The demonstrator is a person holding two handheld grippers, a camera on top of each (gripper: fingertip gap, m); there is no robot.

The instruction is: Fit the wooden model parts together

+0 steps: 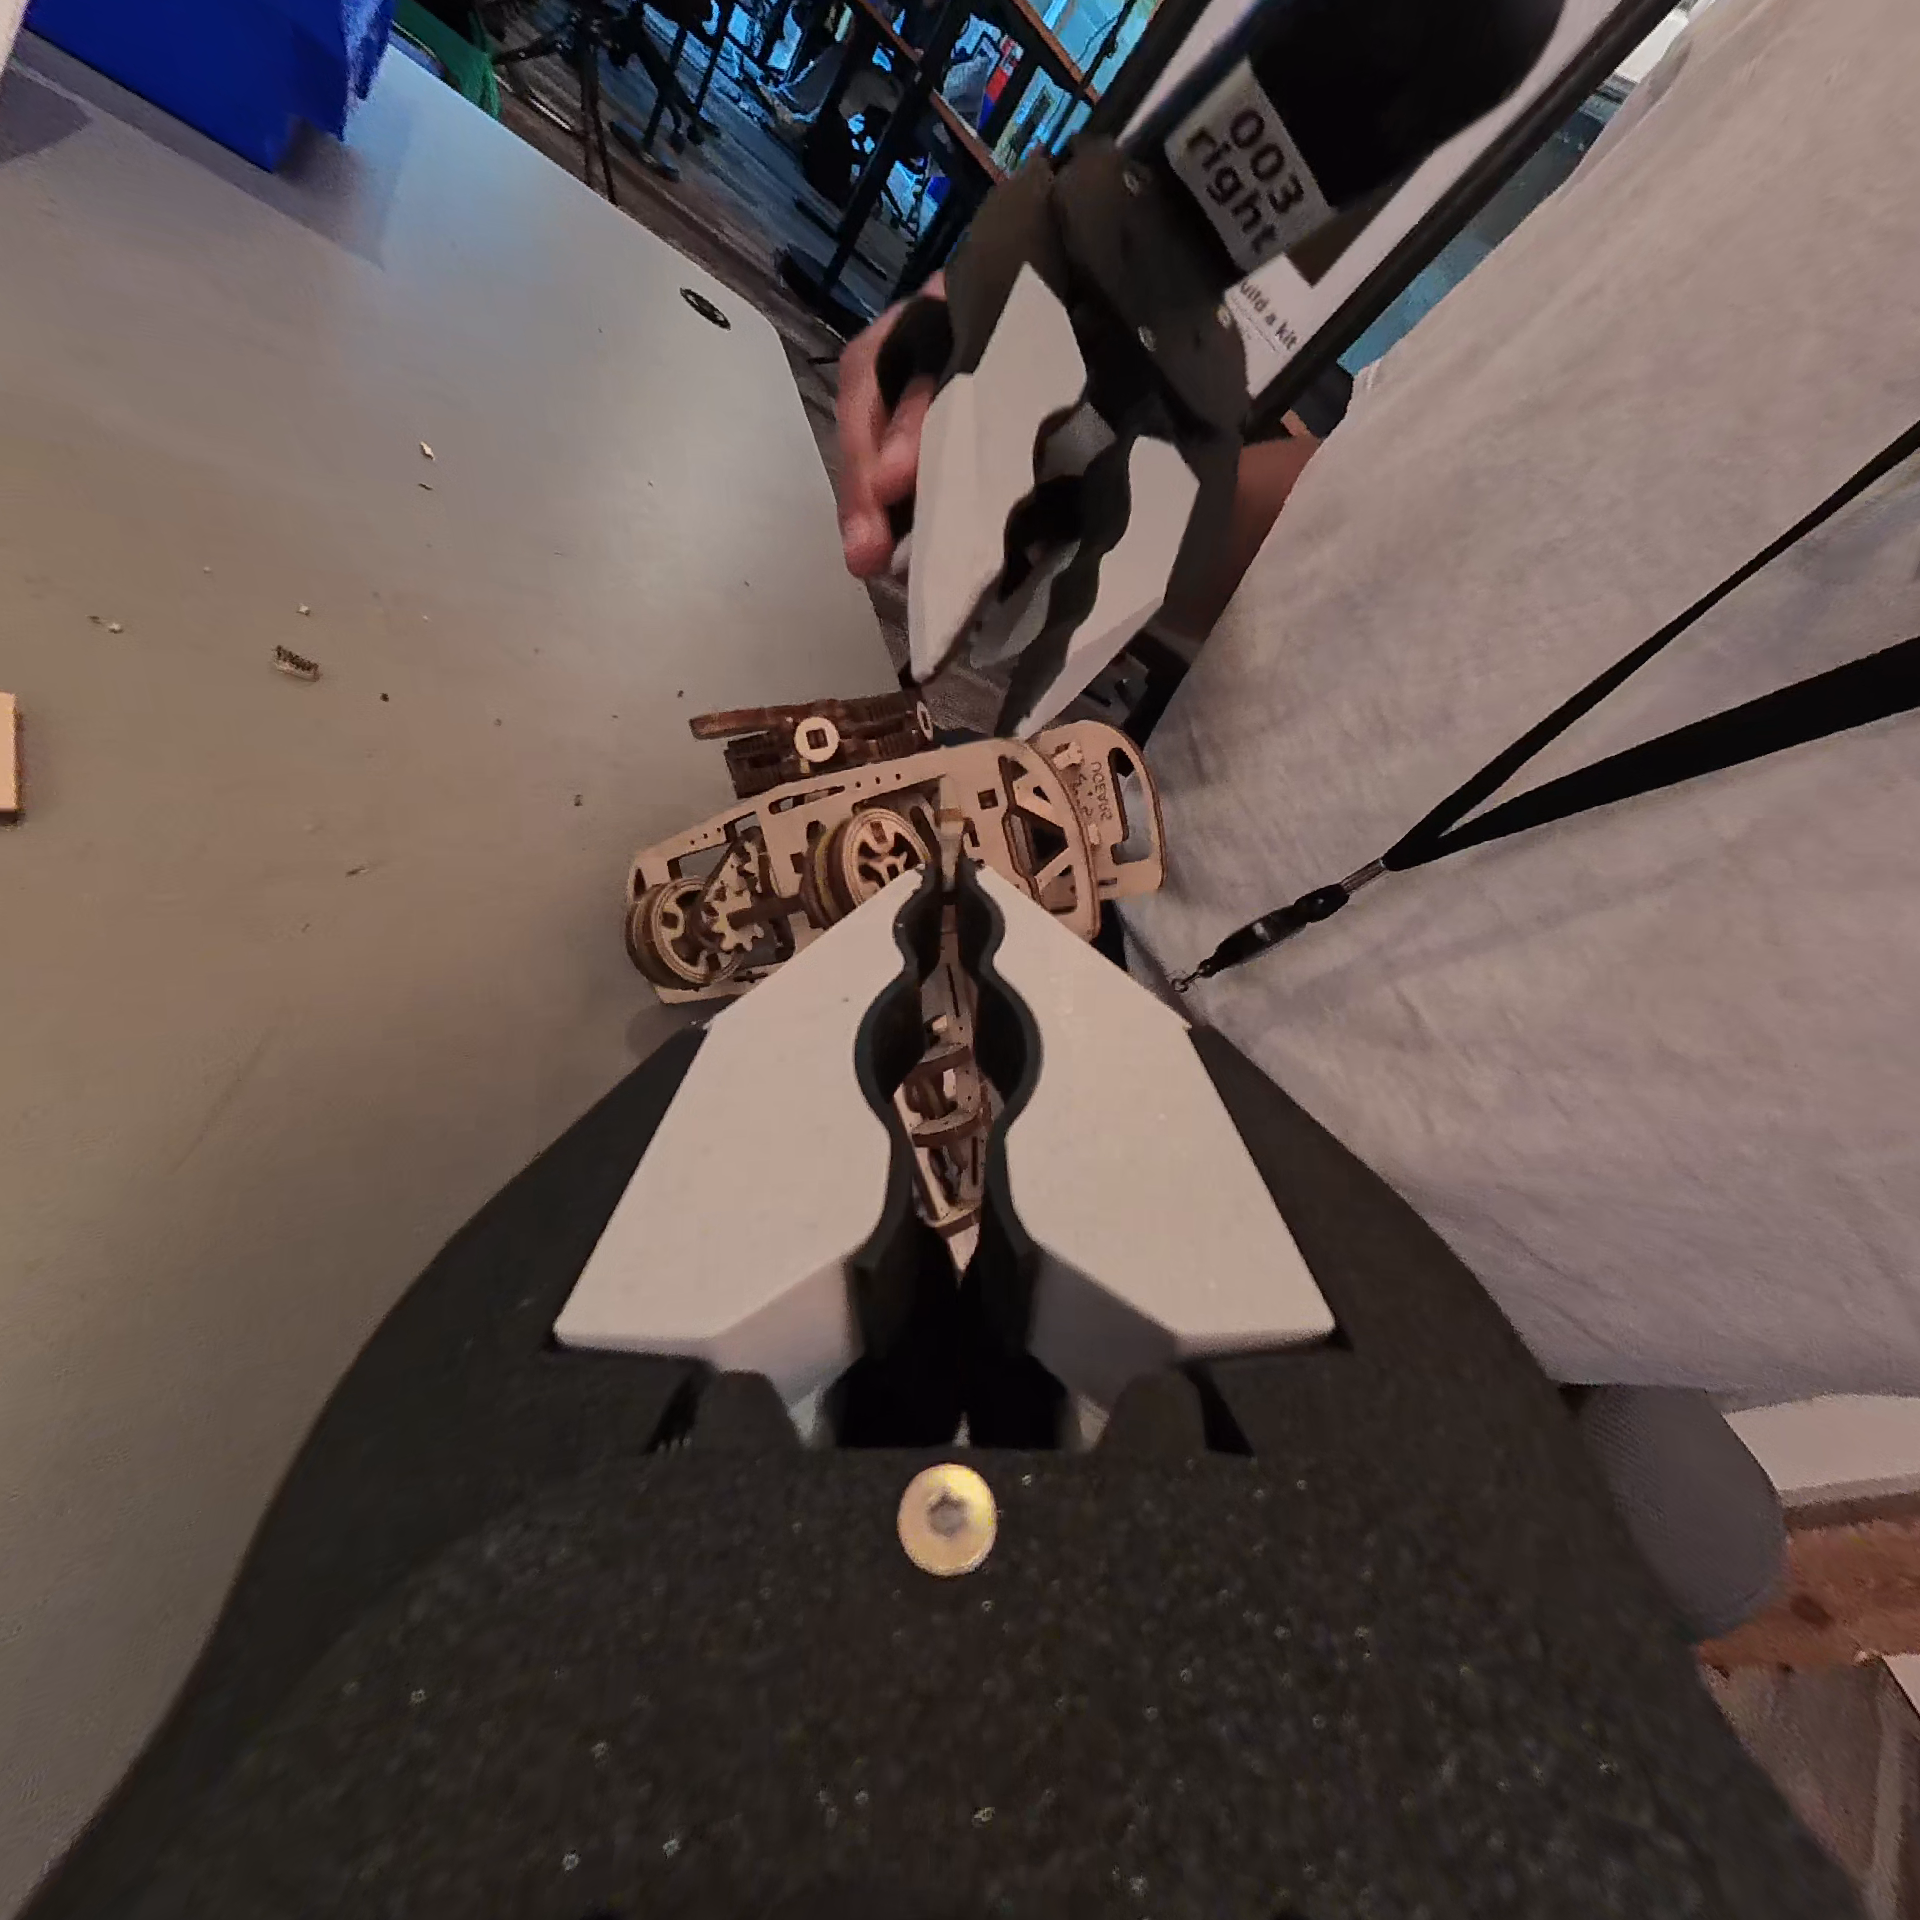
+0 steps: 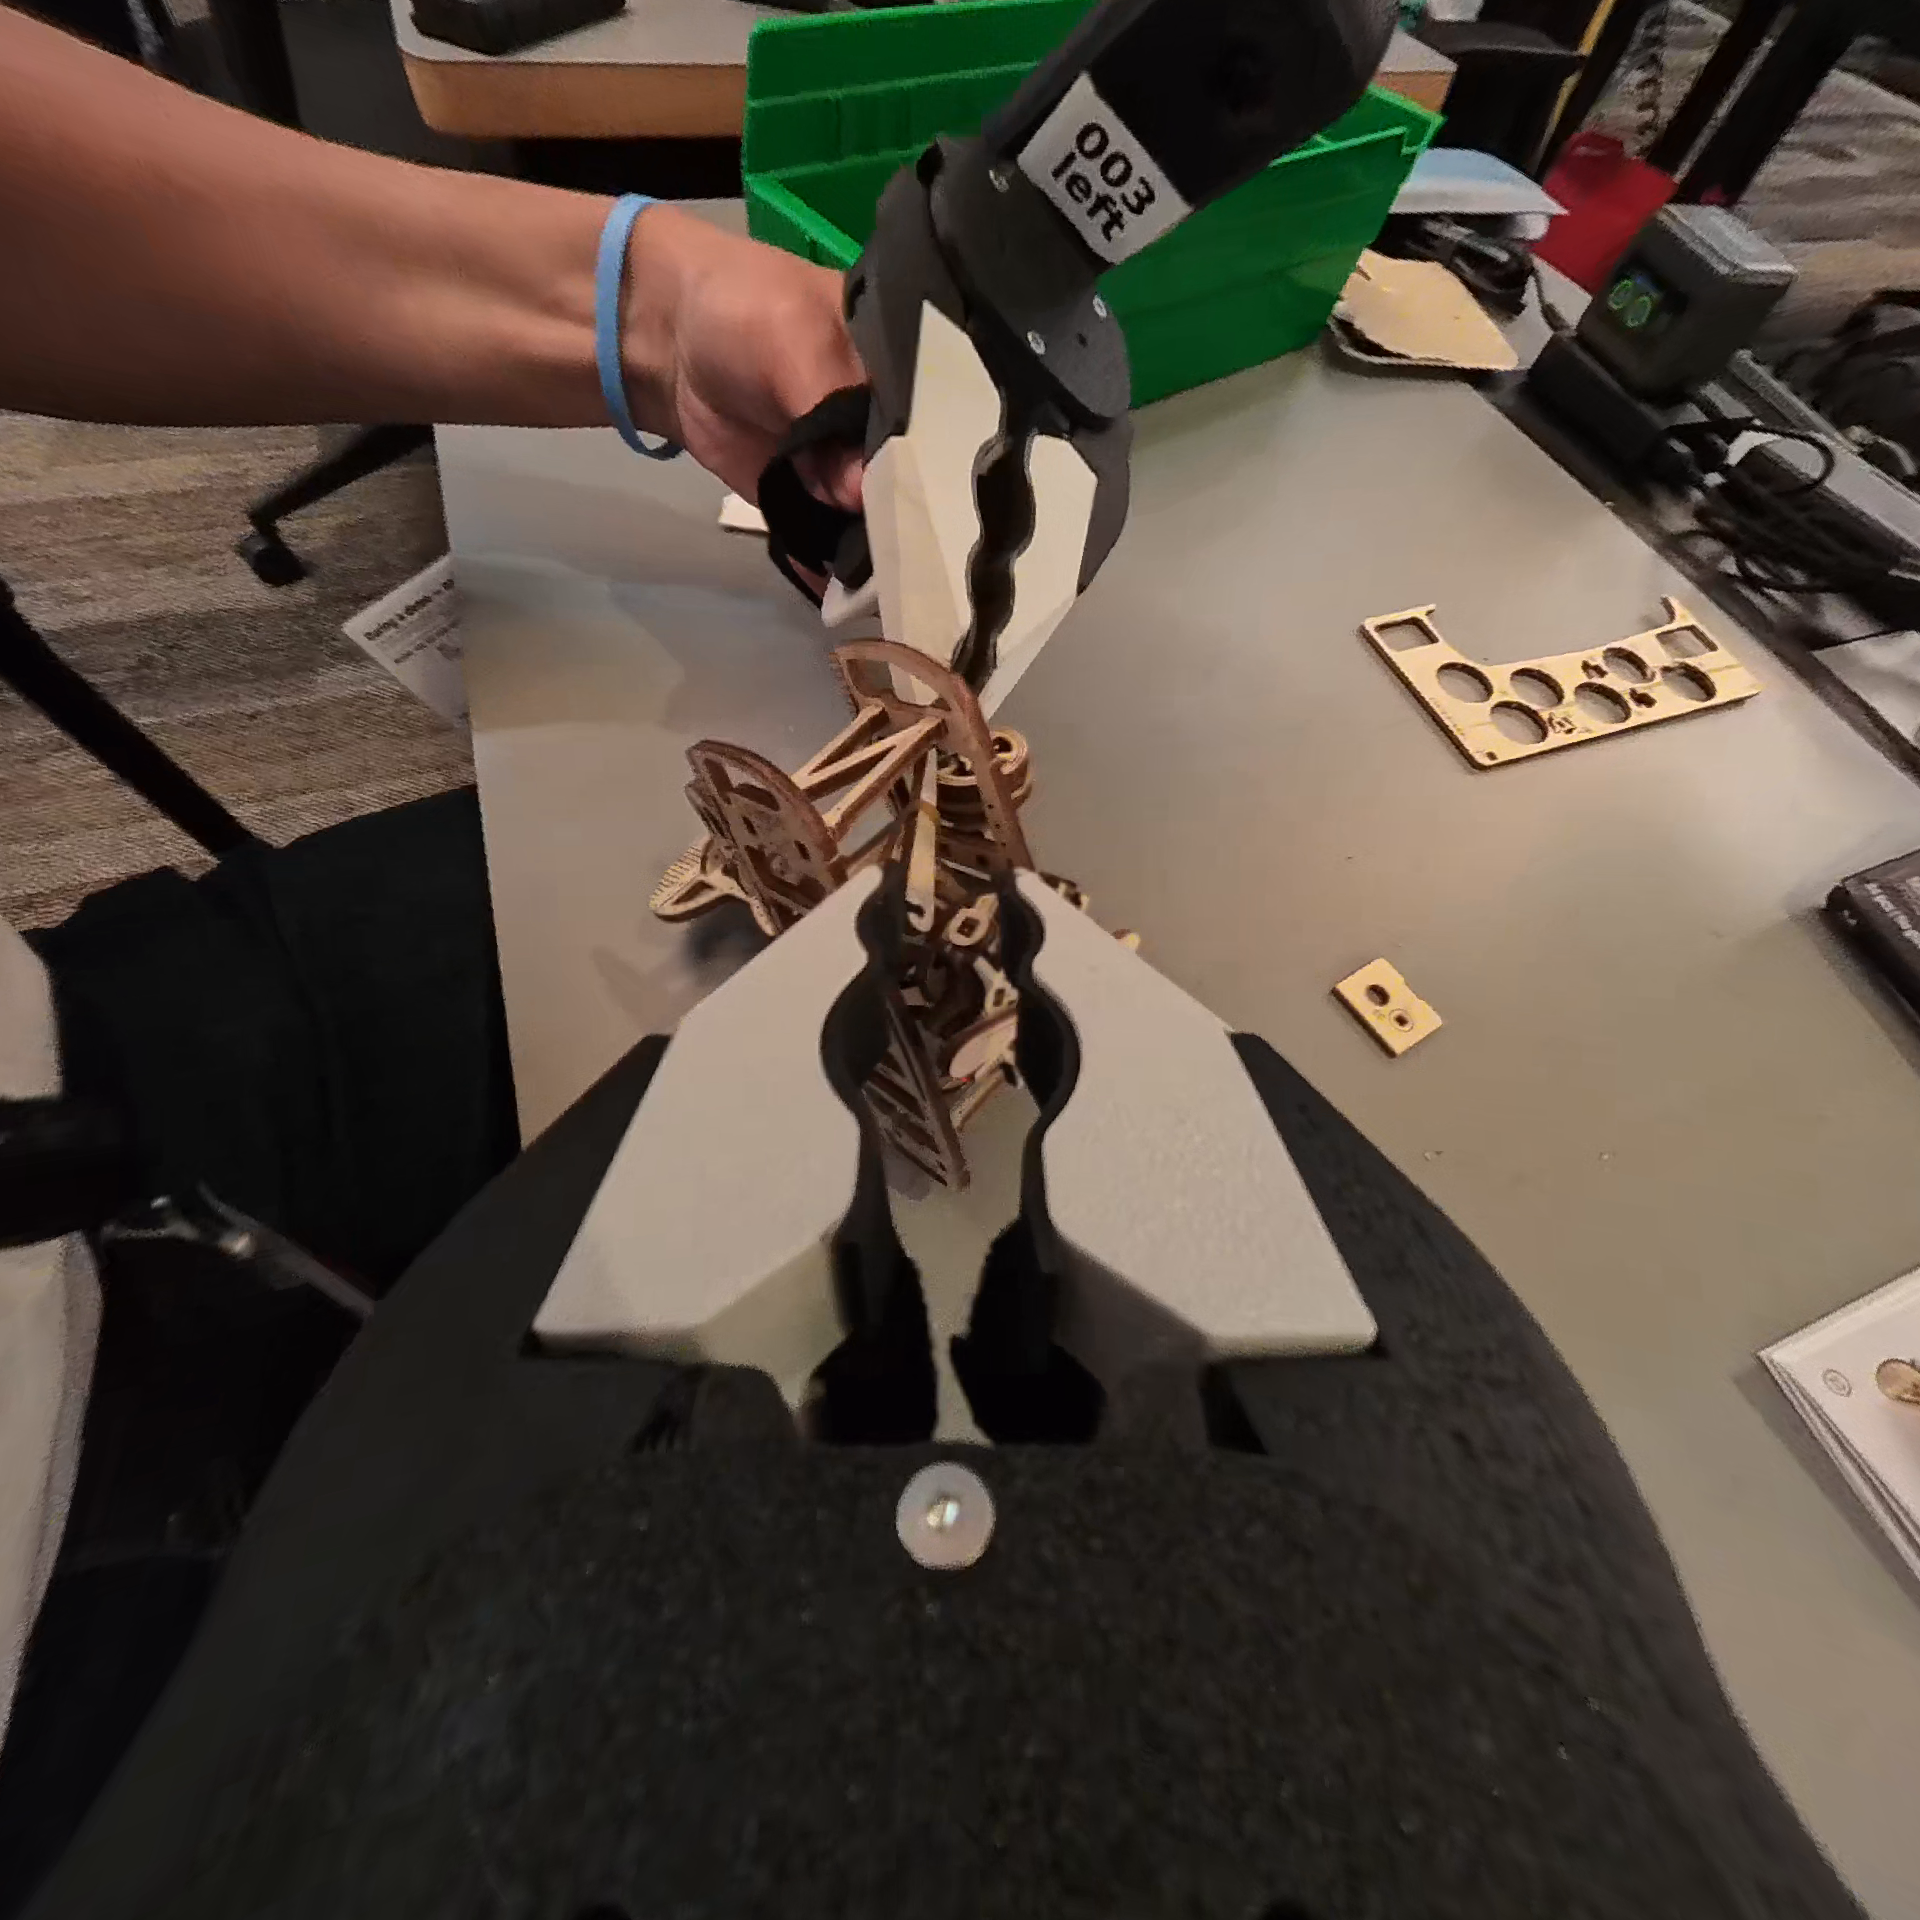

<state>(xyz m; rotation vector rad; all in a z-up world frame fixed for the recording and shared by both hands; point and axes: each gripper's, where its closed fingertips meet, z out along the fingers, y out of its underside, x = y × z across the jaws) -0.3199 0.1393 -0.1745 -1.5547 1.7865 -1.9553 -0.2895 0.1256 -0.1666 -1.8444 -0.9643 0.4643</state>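
Left gripper [image 1: 948,883] is closed on a thin edge of the wooden model [image 1: 883,842]. Right gripper [image 2: 951,894] is nearly closed, pinching a small pale wooden piece [image 2: 920,847] at the model's top. The model sits between both tips, at the table [image 1: 312,520] edge. Best to steady the left and press the piece in straight, lightly. Open tabletop lies right of the right gripper; a scrap sheet [image 2: 1558,686] and small tab [image 2: 1387,1006] are well apart.
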